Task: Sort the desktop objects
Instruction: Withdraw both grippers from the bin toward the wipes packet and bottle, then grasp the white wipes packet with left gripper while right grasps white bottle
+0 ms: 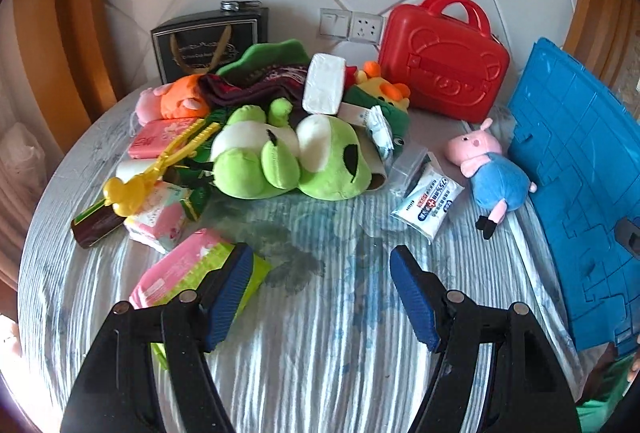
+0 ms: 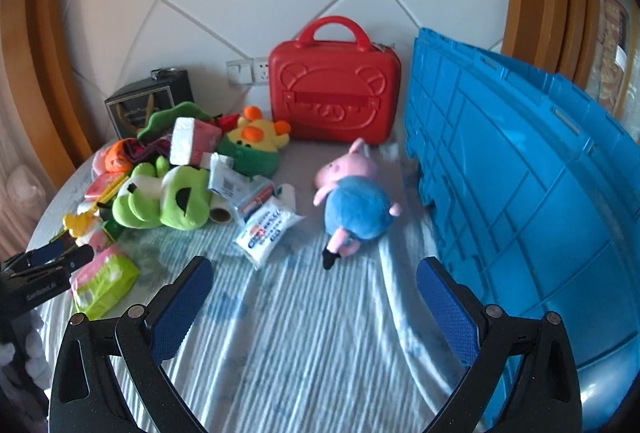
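Blue-padded right tongs (image 2: pixel 314 307) and left tongs (image 1: pixel 322 297) gape empty; right should straddle the pink-and-blue plush pig's (image 2: pixel 354 209) round belly.

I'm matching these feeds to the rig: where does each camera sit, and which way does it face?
Left wrist: on the left gripper, angled down at the toy pile; own open fingers show.
Right wrist: on the right gripper, facing the pig plush and blue crate; own open fingers and left gripper show.
Shared: red case, green frog plush.
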Available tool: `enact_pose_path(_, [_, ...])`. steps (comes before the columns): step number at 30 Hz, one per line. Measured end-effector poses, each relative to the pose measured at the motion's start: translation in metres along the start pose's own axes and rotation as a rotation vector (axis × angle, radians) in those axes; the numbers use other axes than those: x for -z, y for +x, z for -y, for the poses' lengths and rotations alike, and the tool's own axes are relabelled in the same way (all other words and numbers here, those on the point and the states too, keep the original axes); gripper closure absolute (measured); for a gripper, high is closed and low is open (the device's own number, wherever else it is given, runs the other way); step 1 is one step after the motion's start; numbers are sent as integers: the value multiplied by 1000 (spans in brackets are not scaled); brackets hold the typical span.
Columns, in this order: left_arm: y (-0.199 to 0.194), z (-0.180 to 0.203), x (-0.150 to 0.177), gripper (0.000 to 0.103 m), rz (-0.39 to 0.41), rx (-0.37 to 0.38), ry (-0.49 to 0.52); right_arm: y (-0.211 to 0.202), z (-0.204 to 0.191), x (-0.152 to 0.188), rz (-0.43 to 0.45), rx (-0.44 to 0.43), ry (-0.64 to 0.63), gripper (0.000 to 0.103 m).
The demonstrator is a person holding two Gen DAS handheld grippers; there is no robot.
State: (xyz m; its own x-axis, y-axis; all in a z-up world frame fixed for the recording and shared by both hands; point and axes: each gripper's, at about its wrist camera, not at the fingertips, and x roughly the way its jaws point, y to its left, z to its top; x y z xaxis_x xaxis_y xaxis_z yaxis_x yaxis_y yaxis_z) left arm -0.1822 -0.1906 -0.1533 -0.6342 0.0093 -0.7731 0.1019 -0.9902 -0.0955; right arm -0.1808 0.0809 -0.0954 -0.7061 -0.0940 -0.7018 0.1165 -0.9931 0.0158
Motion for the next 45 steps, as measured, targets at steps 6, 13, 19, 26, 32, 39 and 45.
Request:
enact_pose_path(6, [69,62,-17,33,-77,83,131,54,33,0,-86,6,85,0])
enact_pose_path(13, [161,122,-36,33,-170,81,267,121,58,1,-158,8,113,0])
enact_pose_path(19, [218,146,-40,33,-231,101,317,175,69,4,-218,-9,127,0])
enact_pose_path(26, [246,144,-42,46,-218,101,293,199,72,5,-242,-13,134,0])
enact_pose_path(32, [204,109,-42,52,-138,76,219,185,46,-16,-131,-63,64,0])
enact_pose_path(39, [191,79,-52,52,-72,42,137,211,-1,-43,-98,-169,-18,0])
enact_pose_path(45, [205,81,-72,54,-43,37,98,258,-12,-54,-161,-207,62,35])
